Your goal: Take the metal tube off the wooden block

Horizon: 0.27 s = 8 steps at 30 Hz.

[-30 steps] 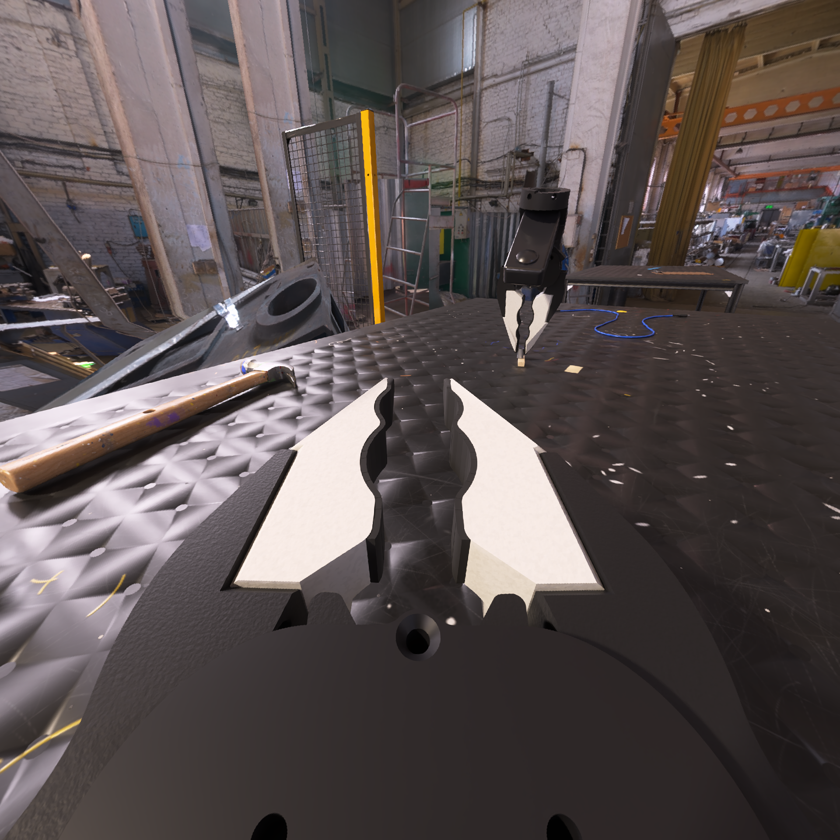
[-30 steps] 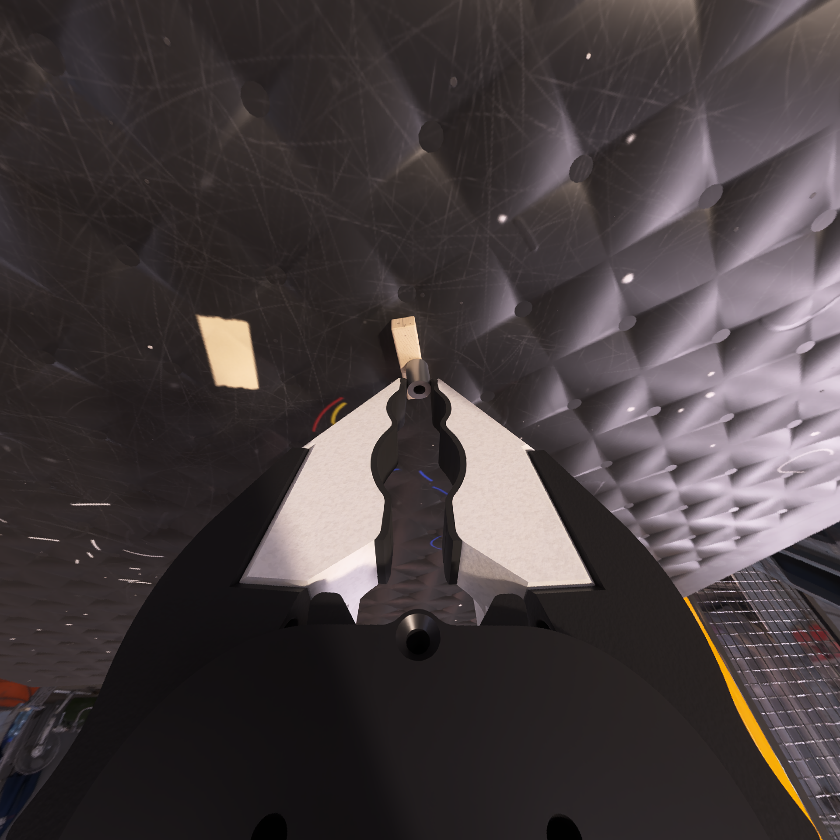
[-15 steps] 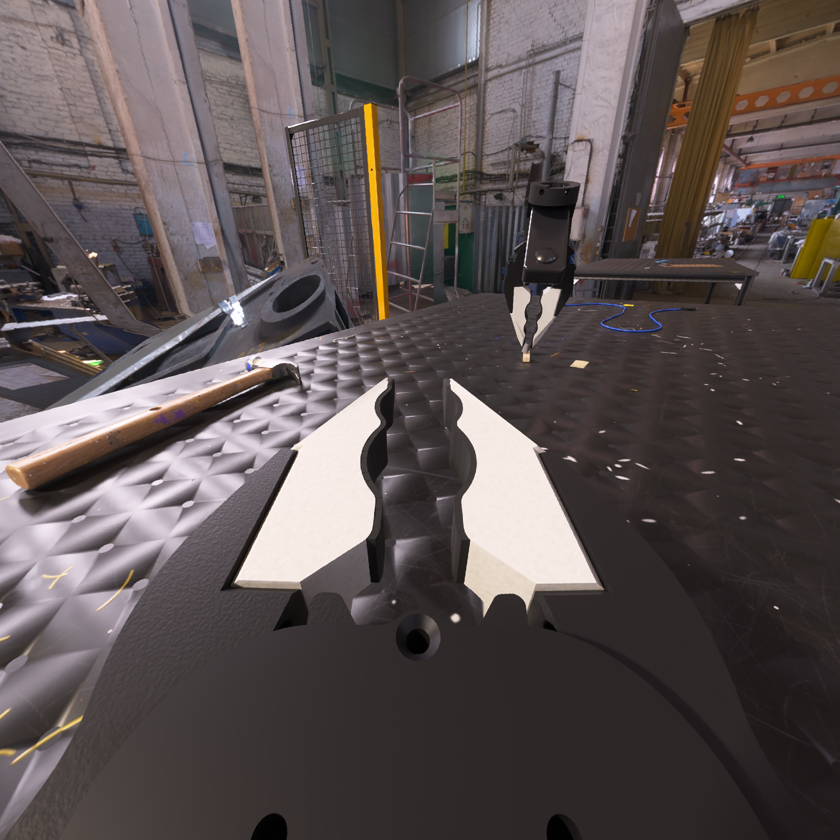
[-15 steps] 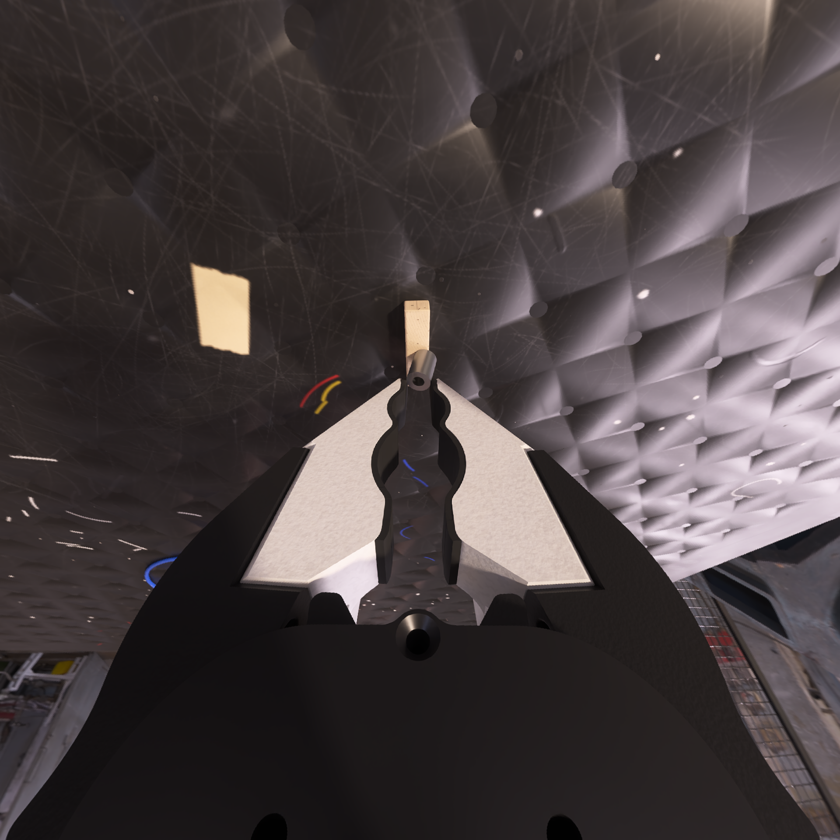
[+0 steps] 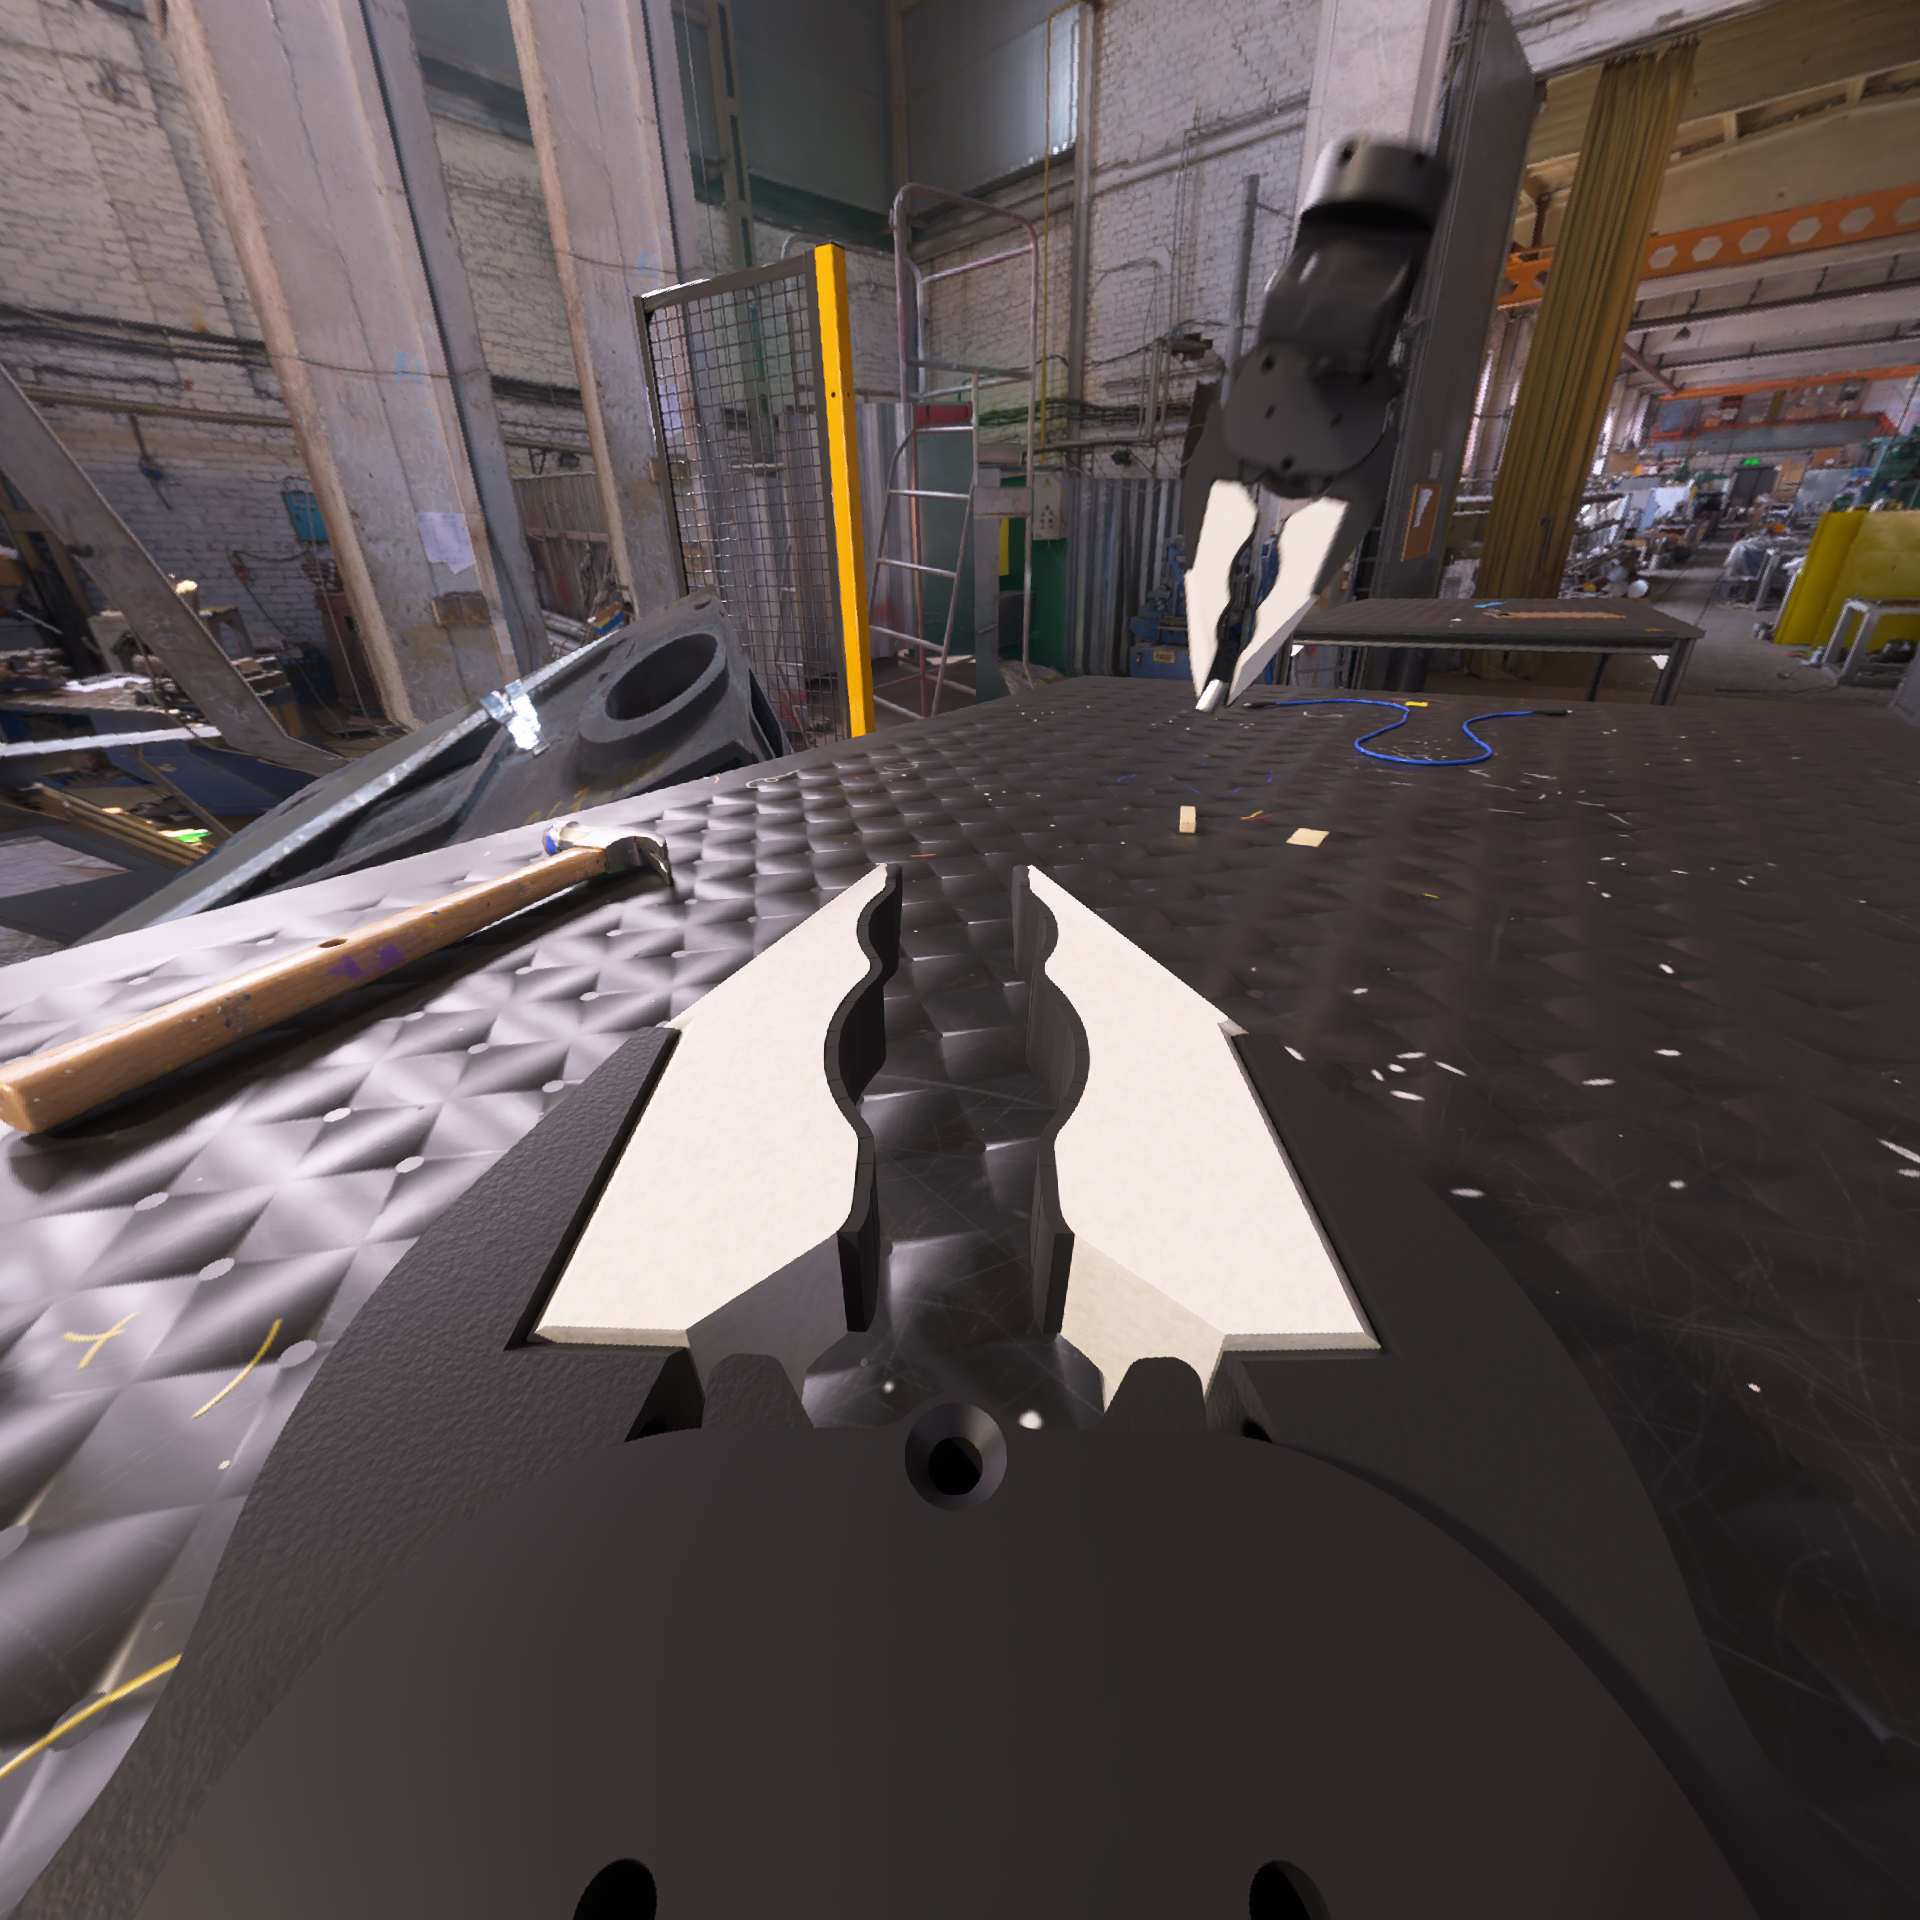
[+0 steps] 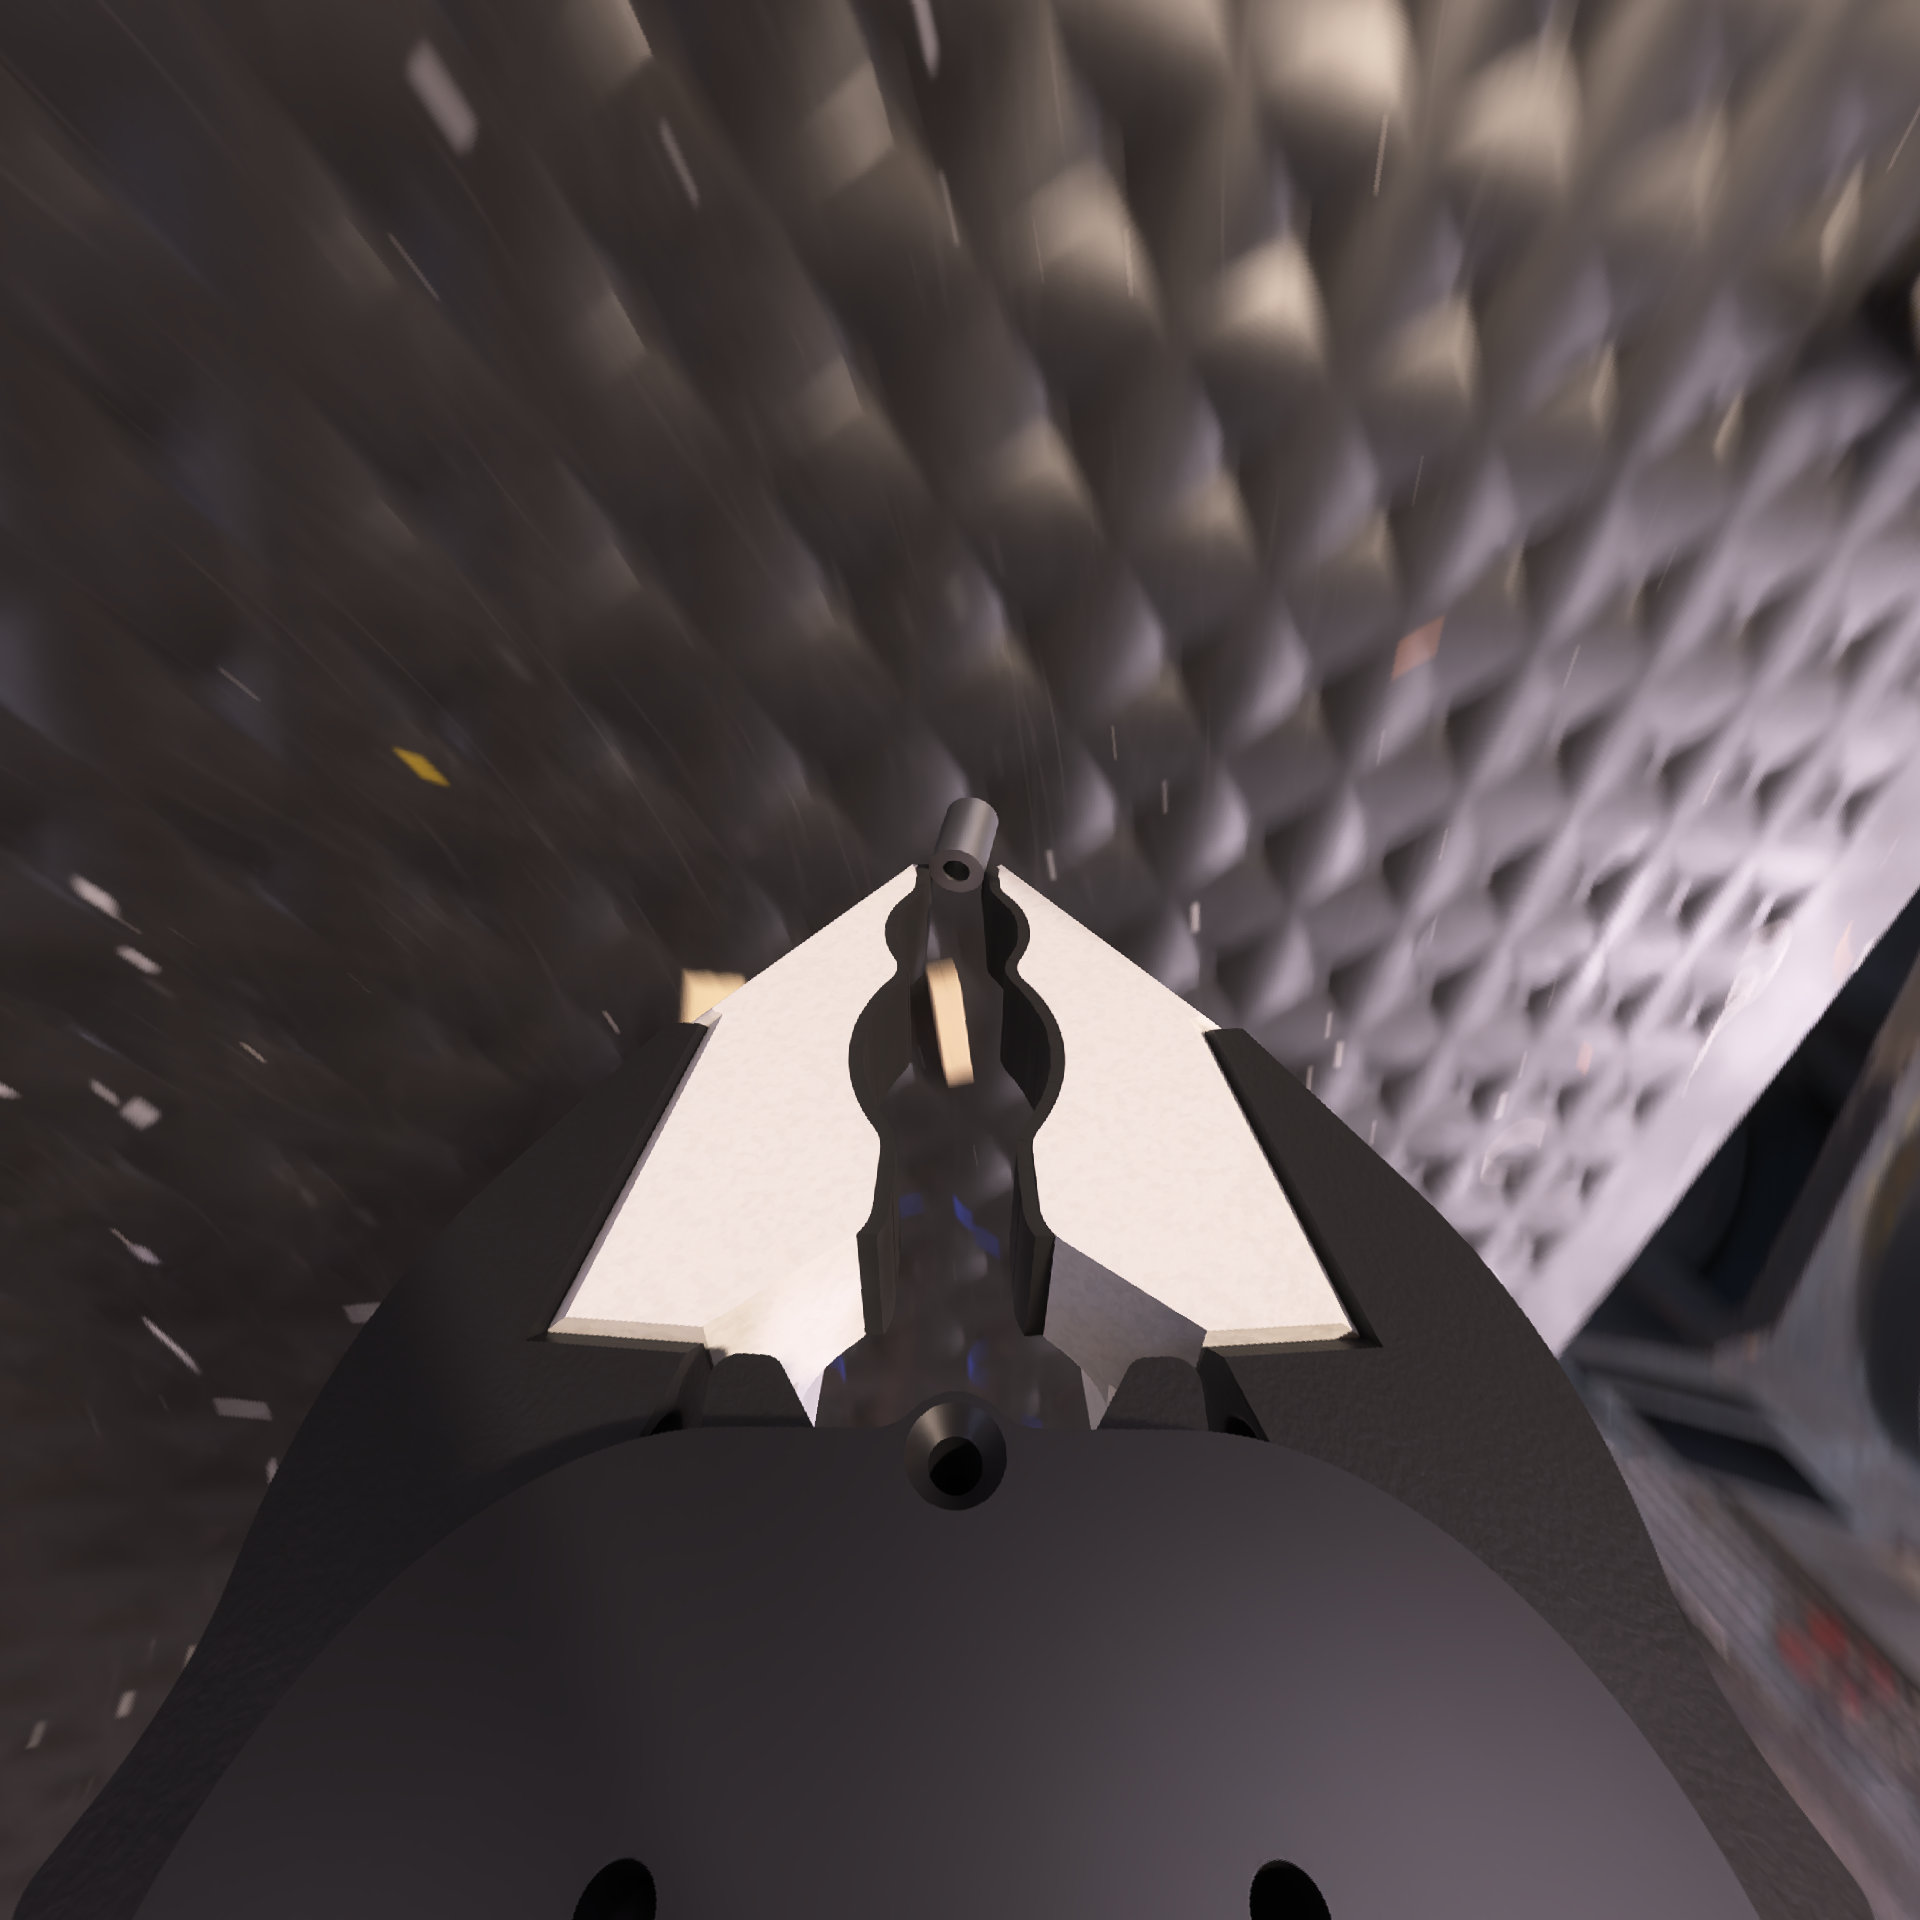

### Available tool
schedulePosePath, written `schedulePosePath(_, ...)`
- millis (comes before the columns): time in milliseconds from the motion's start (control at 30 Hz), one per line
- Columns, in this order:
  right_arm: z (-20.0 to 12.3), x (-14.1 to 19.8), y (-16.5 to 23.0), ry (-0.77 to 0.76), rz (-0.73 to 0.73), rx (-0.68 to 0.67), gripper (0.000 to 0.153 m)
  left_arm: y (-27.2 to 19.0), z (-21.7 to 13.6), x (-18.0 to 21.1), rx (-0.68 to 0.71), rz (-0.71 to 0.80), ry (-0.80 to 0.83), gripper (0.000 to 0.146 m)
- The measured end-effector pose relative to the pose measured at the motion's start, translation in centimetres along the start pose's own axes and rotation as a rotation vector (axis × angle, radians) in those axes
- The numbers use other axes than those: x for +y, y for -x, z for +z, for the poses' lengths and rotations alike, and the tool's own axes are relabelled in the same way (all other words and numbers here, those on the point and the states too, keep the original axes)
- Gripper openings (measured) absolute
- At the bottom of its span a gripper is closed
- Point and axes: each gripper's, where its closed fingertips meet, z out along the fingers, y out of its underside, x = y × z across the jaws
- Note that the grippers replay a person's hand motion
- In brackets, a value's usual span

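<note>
Right gripper (image 5: 1226, 681): raised above the table (image 5: 1558, 1039), tilted, tips pointing down; fingers pinched on the tube (image 6: 961, 847) at their very tips.
Tube: clear of the block (image 5: 1188, 820), well above it.
Block: upright on the table, beside a flat tan piece (image 5: 1307, 837).
Left gripper (image 5: 956, 904): low over the table, fingers apart, holding nothing.
Hammer (image 5: 322, 982): left of it, lying flat.
Hard to see: right gripper's body blurred; right wrist view smeared, block half hidden between its fingers.

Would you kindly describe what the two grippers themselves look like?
The left gripper and right gripper look alike: a matte black, rounded body, two cream-white wedge fingers tapering to points, dark scalloped inner edges, and a small round socket at the base. No cables or markings show.
</note>
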Motion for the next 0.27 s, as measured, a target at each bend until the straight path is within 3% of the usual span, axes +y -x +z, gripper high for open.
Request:
schedulePosePath(67,-1.8,-5.4,2.0,-0.150,-0.053,-0.010,0.009,-0.1,0.0,0.0,0.006,-0.003,0.001,0.021)
schedulePosePath(133,-2.2,-9.0,4.0,-0.200,-0.098,-0.032,0.009,-0.2,0.0,0.0,0.010,-0.003,-0.001,0.021)
schedulePosePath(267,0.0,-11.4,6.9,-0.163,-0.042,-0.081,0.009,-0.4,0.0,-0.3,0.016,0.000,-0.011,0.021)
